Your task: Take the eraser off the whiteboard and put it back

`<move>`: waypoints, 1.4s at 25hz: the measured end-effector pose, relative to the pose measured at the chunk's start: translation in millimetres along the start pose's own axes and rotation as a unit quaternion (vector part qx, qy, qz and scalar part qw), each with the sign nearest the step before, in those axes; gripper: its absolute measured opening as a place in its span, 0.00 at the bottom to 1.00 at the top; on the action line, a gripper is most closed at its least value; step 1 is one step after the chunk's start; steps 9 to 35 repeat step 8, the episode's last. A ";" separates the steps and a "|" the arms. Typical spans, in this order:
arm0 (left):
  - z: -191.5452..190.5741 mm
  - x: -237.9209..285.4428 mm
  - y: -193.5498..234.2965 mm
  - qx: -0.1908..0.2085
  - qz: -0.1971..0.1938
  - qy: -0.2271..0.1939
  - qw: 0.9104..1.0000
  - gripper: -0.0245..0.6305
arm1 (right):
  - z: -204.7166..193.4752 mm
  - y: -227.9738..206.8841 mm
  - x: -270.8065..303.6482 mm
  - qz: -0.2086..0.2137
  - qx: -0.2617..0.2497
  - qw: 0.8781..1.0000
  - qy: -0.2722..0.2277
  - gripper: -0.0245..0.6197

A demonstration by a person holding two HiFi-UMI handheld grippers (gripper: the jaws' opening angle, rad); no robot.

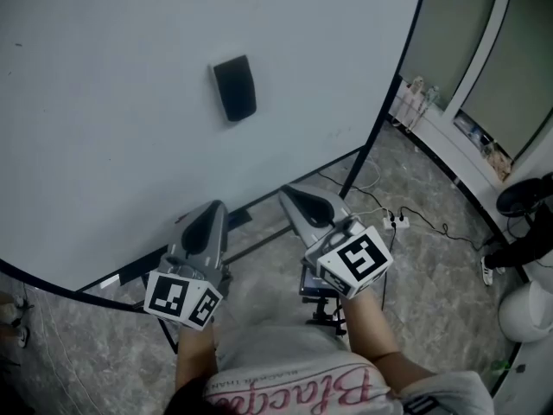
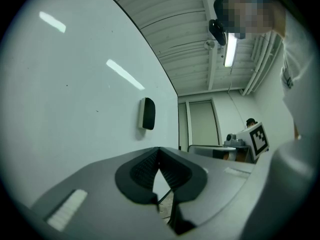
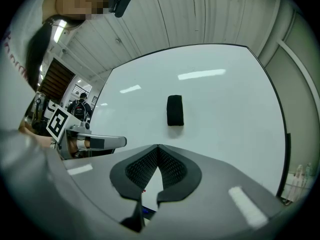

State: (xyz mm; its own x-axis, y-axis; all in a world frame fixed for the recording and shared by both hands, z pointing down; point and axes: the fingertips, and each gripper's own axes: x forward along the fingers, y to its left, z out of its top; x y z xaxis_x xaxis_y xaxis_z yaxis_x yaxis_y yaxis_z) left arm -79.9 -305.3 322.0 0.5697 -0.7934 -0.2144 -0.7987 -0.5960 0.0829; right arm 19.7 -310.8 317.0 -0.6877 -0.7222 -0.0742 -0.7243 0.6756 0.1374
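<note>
A black eraser (image 1: 234, 87) sticks to the white whiteboard (image 1: 104, 128); it also shows as the eraser (image 2: 147, 113) in the left gripper view and the eraser (image 3: 174, 110) in the right gripper view. My left gripper (image 1: 210, 213) hangs below the board's lower edge, tips touching, nothing between them; its tips show as the left gripper (image 2: 159, 149) in its own view. My right gripper (image 1: 294, 194) is beside it, shut and empty, pointing at the board, with its tips as the right gripper (image 3: 158, 147) in its own view. Both are well short of the eraser.
The whiteboard stands on a black frame (image 1: 259, 204) over a marbled floor. A power strip with cables (image 1: 396, 221) lies on the floor to the right. A window ledge with small items (image 1: 449, 119) runs along the right wall. Another person (image 3: 81, 105) stands in the background.
</note>
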 end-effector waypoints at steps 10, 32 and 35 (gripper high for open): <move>-1.9 2.4 -0.1 -0.002 0.000 0.001 1.000 0.04 | -2.8 4.5 3.3 0.012 -0.002 1.000 0.008 0.04; -1.9 2.4 -0.1 -0.002 0.000 0.001 1.000 0.04 | -2.8 4.5 3.3 0.012 -0.002 1.000 0.008 0.04; -1.9 2.4 -0.1 -0.002 0.000 0.001 1.000 0.04 | -2.8 4.5 3.3 0.012 -0.002 1.000 0.008 0.04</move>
